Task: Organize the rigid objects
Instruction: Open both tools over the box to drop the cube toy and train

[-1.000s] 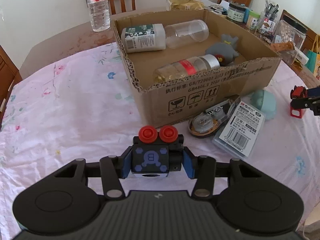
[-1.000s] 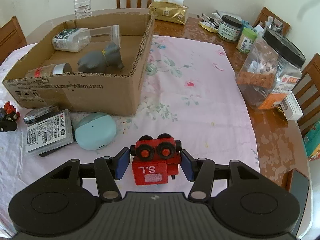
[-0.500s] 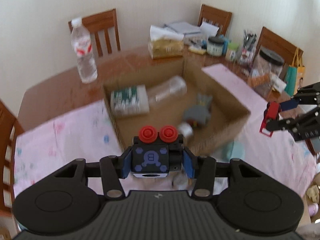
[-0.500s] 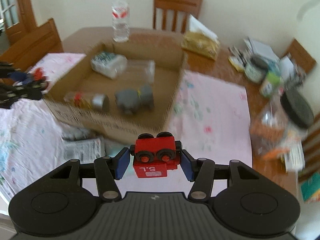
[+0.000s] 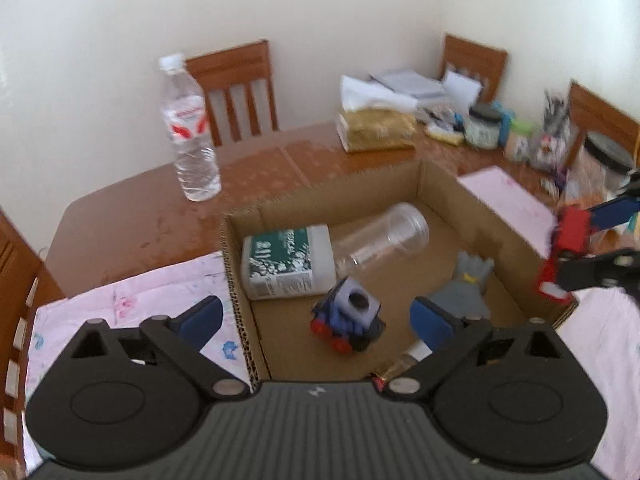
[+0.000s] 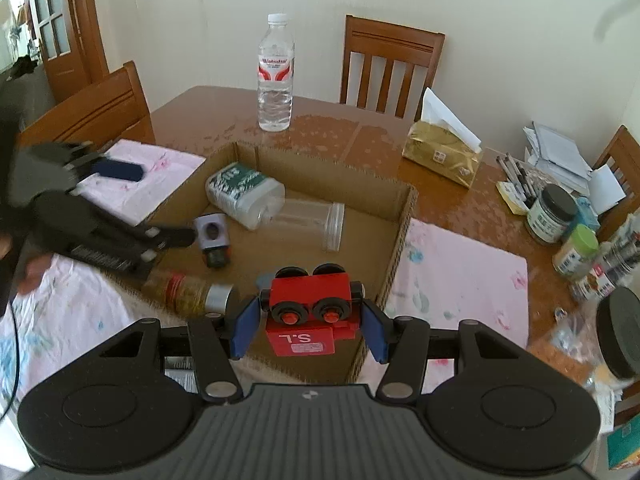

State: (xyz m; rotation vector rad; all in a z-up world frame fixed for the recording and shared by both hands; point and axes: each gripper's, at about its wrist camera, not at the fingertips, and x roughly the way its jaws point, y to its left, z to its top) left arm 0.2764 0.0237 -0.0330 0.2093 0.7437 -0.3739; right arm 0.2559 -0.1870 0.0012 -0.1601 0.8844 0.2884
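Note:
My left gripper is open above the cardboard box. The blue toy train with red wheels lies tilted inside the box below it, free of the pads; it also shows in the right wrist view. My right gripper is shut on a red toy train marked "S.L" and holds it over the box's near right corner. That red train shows at the right of the left wrist view. In the box lie a white-and-green bottle, a clear jar, a grey plush toy and a spice jar.
A water bottle stands on the wooden table behind the box. A gold tissue box, jars and pens crowd the right side. Wooden chairs surround the table. A pink floral cloth lies under the box.
My left gripper has opened and the blue train has dropped into the box. Both grippers have risen and moved over the box; the right still carries the red train.

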